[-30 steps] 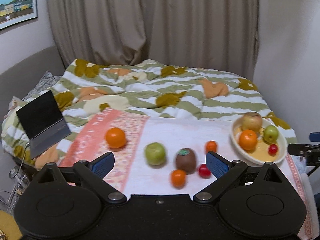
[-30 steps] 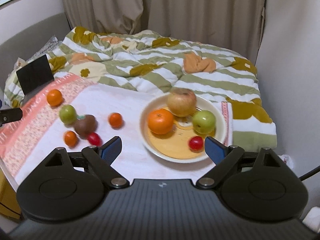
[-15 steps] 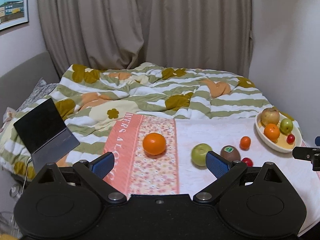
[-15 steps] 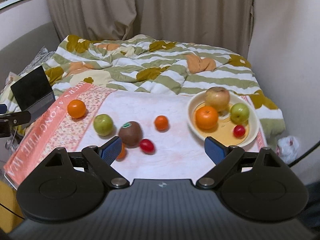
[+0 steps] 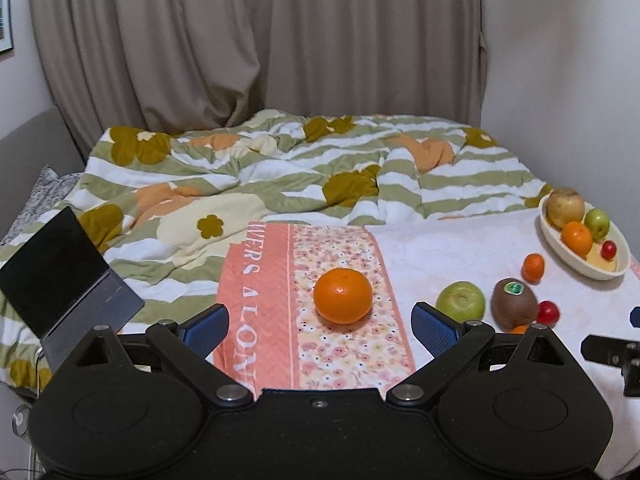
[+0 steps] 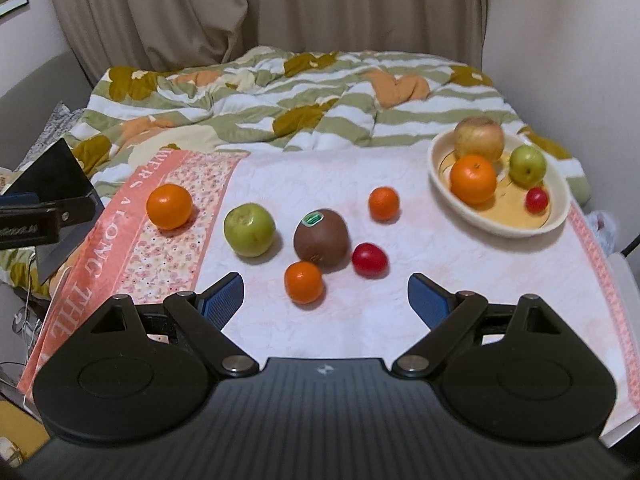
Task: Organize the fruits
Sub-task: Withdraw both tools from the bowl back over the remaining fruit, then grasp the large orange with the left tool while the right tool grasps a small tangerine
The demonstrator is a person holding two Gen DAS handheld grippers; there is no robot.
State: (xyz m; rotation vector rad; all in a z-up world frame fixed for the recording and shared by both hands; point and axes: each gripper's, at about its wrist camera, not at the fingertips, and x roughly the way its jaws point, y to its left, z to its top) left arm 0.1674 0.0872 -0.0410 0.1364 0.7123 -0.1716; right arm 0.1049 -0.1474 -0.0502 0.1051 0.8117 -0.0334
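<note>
Large orange (image 5: 342, 295): glossy, round, on the floral pink band of the towel (image 5: 452, 252). Now centred between the spread fingers of the left gripper (image 5: 319, 325), just ahead of the fingertips; half a second ago it sat farther off, a second ago well left of centre. Not touched.

Green apple (image 6: 249, 229): dull green, brown-flecked, on the white part of the towel, right of the large orange.

Kiwi (image 6: 321, 239): brown, green sticker on top; close beside the near small orange (image 6: 303, 282) and the red cherry tomato (image 6: 369, 259). Far small orange (image 6: 383, 203) stands apart, toward the bowl.

Bowl (image 6: 557, 219): cream, oval, at the towel's right rear. Holds a yellow-red apple (image 6: 478, 138), an orange (image 6: 472, 179), a small green apple (image 6: 527, 165) and a small red fruit (image 6: 536, 199). It was directly ahead of the right gripper (image 6: 325, 296) a second ago; now it lies right of it, and the loose fruit cluster fills the centre.

Both grippers: jaws wide apart, holding nothing.

Surroundings: striped flower-print duvet (image 5: 280, 168) behind the towel; open laptop (image 5: 60, 276) at left; beige curtain (image 5: 256, 40) behind.
</note>
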